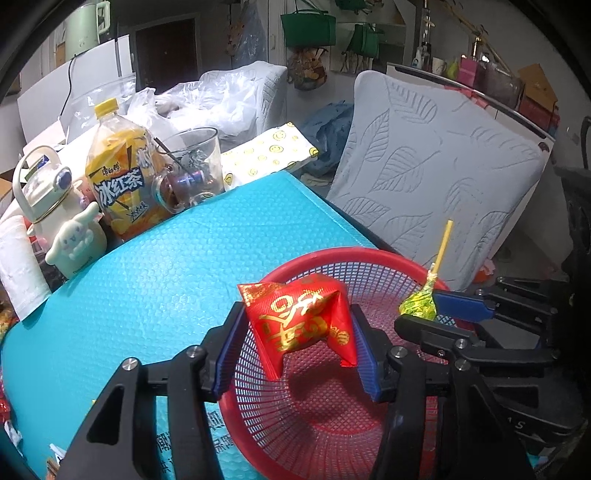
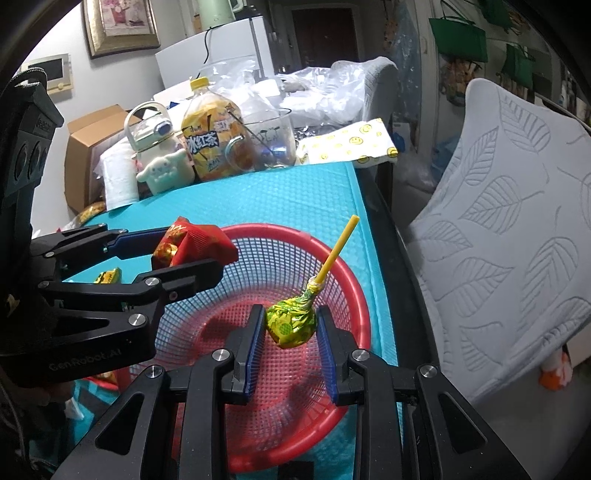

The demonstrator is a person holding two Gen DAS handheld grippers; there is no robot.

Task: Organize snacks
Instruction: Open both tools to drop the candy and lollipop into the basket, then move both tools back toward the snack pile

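Now both loads hang over red basket [image 2: 343,280]: your left hand-held gripper [image 1: 297,334] loosely brackets red packet [image 1: 299,321], right hand-held gripper [image 2: 291,326] clenches lollipop [image 2: 291,323], stick pointing up-away.

- Pale grey cushion with embossed leaf pattern [image 2: 517,229] leaning at table's right edge
- Gilt-framed picture [image 2: 118,26] on white wall
- Green fabric bags [image 1: 308,27] hanging behind
- Dark brown door [image 2: 323,33] at rear

Left gripper [image 1: 295,332] pitched steeply down; blue pads [image 1: 231,349] bracket a red packet [image 1: 299,321], jaws set partly apart, pads touching its sides; in the right wrist view it enters from 9 o'clock. Right gripper [image 2: 291,328] also angled down, jaws nearly together, pinching a green-wrapped lollipop [image 2: 291,323], stick toward 1 o'clock.
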